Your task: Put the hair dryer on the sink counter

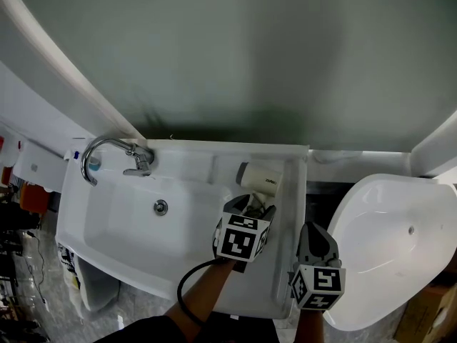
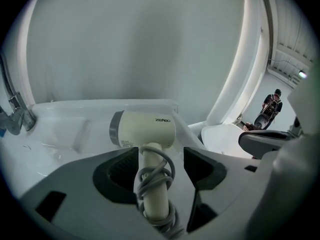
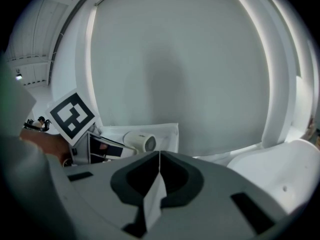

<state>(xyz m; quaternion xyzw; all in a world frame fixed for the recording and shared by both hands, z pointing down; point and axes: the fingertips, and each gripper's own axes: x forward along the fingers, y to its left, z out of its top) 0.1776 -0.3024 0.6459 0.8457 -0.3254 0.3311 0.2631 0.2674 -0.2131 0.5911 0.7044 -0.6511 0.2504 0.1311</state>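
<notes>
Mostly cream hair dryer, grey rear, cord-wrapped handle

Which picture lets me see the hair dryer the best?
The left gripper view: the hair dryer fills the middle, with its cream body and cord-wrapped handle clear. The head view shows the hair dryer small from above, handle partly hidden. The right gripper view shows the hair dryer tiny, far off.

White sink counter, one thing on it.
The hair dryer lies on its right-hand ledge, cord wound round its handle.
</notes>
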